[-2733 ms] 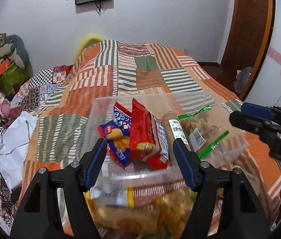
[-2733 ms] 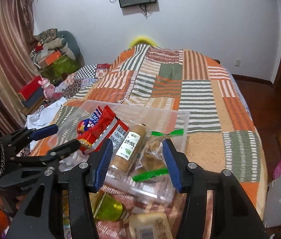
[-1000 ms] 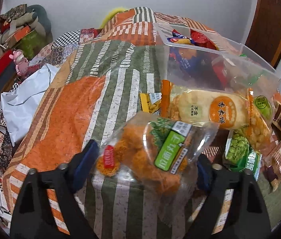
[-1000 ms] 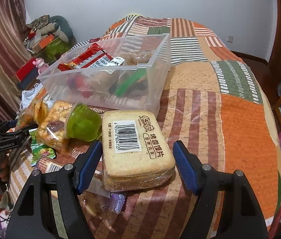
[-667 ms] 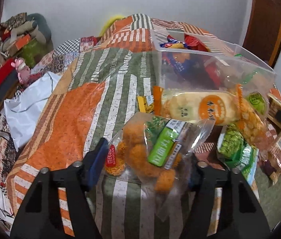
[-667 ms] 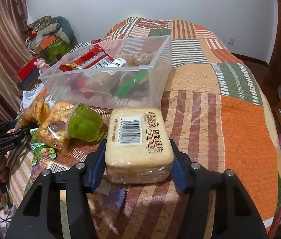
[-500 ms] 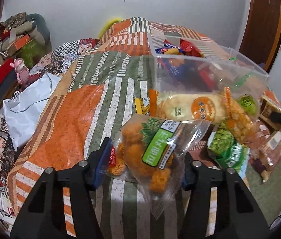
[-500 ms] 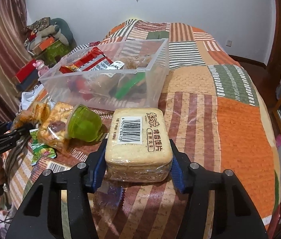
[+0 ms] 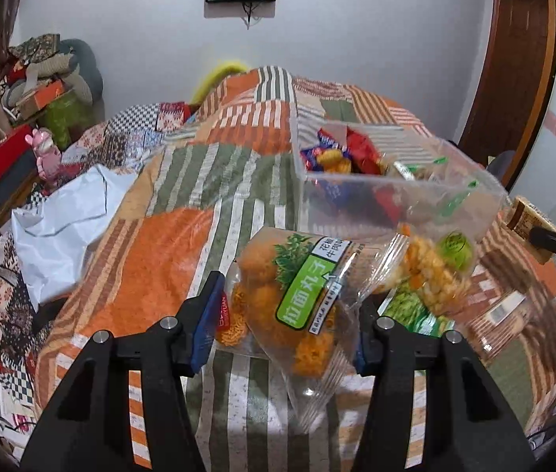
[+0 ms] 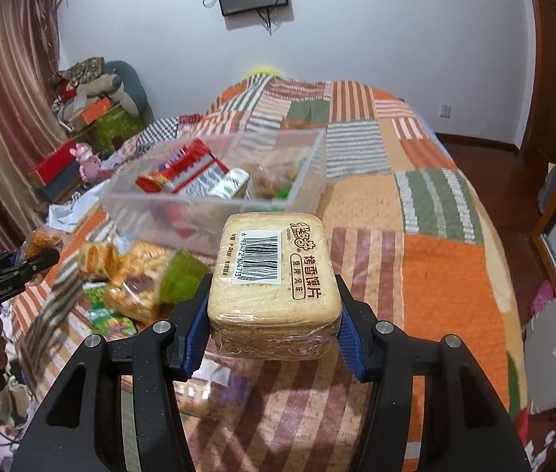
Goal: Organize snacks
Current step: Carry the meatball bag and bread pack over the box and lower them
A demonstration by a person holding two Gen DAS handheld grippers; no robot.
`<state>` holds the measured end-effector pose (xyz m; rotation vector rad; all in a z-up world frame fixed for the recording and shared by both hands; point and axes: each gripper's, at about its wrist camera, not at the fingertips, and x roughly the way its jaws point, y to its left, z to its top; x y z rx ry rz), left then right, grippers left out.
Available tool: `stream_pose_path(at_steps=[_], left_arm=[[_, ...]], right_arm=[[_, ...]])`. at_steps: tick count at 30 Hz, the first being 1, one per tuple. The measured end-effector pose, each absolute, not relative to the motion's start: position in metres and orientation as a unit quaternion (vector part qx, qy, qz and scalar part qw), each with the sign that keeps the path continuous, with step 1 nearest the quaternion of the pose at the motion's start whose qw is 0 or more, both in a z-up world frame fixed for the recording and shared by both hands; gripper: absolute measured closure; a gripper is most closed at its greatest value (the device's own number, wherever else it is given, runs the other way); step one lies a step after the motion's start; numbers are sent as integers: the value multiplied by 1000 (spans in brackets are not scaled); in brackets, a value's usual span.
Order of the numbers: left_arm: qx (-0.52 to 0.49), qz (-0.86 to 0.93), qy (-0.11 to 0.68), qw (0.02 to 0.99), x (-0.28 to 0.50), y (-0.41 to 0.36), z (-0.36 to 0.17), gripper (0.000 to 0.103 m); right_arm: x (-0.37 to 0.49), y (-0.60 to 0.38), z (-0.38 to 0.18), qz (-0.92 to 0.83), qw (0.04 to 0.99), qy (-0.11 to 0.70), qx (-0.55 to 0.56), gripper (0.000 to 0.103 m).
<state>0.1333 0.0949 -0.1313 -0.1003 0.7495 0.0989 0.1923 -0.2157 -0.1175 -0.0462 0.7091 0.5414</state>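
**Both grippers loaded, clear of the bed**

Left gripper: jaws clamped on noodle-ball bag, lifted off the quilt. Right gripper: jaws clamped on toast pack, also lifted. Clear bin at 12 o'clock of the toast pack, top open, near rim facing. Loose snacks at 9 o'clock. Bare quilt at 3 o'clock, out to the bed edge.

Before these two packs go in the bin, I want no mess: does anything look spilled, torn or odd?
No spill or tear shows. The loose snacks lie in a jumbled heap beside the clear bin, and the noodle-ball bag hangs tilted in the left gripper.
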Motion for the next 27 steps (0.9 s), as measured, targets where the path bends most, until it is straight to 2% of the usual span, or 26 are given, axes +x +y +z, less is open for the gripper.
stream_pose_path(at_steps=[14, 27], left_arm=[[-52, 28, 321, 945, 163, 84, -91, 50], [-46, 12, 310, 949, 208, 72, -81, 50]], right_arm=[[203, -198, -85, 267, 920, 287, -22, 51], [225, -178, -64, 272, 928, 254, -16, 51]])
